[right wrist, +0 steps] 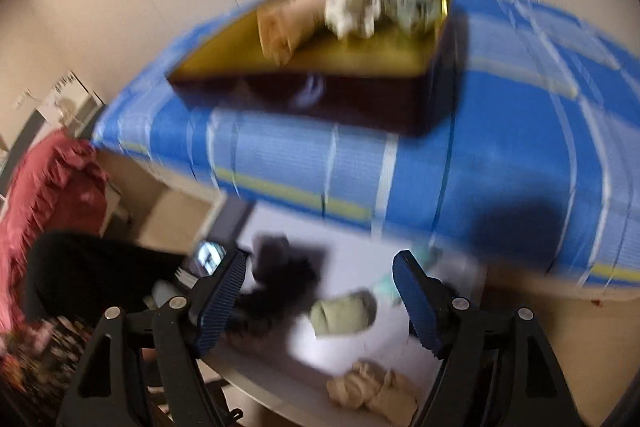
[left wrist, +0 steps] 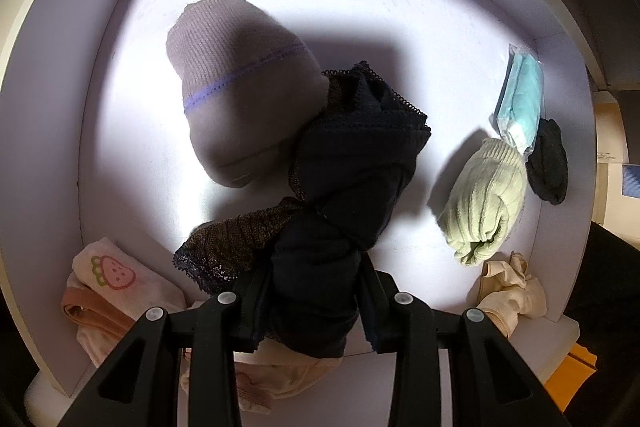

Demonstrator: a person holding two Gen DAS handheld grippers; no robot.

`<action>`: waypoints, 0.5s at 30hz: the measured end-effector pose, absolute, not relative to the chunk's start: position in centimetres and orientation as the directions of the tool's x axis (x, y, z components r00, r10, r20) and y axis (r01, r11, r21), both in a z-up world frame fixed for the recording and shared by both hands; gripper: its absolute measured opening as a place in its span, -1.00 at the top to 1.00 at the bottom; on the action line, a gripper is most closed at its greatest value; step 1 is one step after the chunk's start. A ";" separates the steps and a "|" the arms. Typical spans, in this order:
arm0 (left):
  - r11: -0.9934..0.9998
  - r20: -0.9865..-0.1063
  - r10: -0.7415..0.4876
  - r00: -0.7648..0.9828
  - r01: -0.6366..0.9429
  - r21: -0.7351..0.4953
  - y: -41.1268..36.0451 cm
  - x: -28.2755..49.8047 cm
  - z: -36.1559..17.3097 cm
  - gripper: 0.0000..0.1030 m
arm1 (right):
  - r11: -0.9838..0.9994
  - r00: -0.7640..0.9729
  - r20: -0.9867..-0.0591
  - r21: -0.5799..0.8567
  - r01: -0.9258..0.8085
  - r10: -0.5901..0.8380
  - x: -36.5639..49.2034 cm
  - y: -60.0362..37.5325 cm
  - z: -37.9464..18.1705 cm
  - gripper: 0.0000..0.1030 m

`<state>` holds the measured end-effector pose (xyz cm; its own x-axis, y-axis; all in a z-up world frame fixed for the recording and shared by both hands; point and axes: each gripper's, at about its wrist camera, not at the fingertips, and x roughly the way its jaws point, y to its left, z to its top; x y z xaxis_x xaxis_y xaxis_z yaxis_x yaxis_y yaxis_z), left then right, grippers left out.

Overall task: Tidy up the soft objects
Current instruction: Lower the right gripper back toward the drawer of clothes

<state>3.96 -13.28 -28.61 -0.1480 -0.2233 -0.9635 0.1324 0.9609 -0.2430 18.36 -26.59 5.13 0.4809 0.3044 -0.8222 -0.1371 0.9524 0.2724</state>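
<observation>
My left gripper (left wrist: 312, 287) points down into a white bin (left wrist: 44, 155) and is shut on a dark navy lace-trimmed garment (left wrist: 360, 147), which hangs bunched from its fingers. Beside the garment lies a grey knit hat (left wrist: 236, 87) with a purple stitched line. At the bin's right side are a rolled pale green sock pair (left wrist: 484, 203), a black sock (left wrist: 548, 163) and a packet of teal masks (left wrist: 520, 95). In the blurred right wrist view my right gripper (right wrist: 320, 261) stands open above the same bin (right wrist: 352, 251), with nothing between its blue pads (right wrist: 224, 291).
A strawberry-print cloth (left wrist: 116, 271) and a beige crumpled cloth (left wrist: 512, 287) lie at the bin's near corners. Behind the bin is a blue striped bed (right wrist: 500, 155) carrying a dark box (right wrist: 320, 95) with tan and white soft items. A red ruffled cloth (right wrist: 44, 195) hangs at the left.
</observation>
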 end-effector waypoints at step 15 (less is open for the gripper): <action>0.956 -0.968 -0.216 -0.130 0.174 -0.237 -13.0 3.6 -27.8 0.35 | 0.953 -0.047 -0.964 0.249 0.175 0.260 18.4 -27.0 -11.2 -0.51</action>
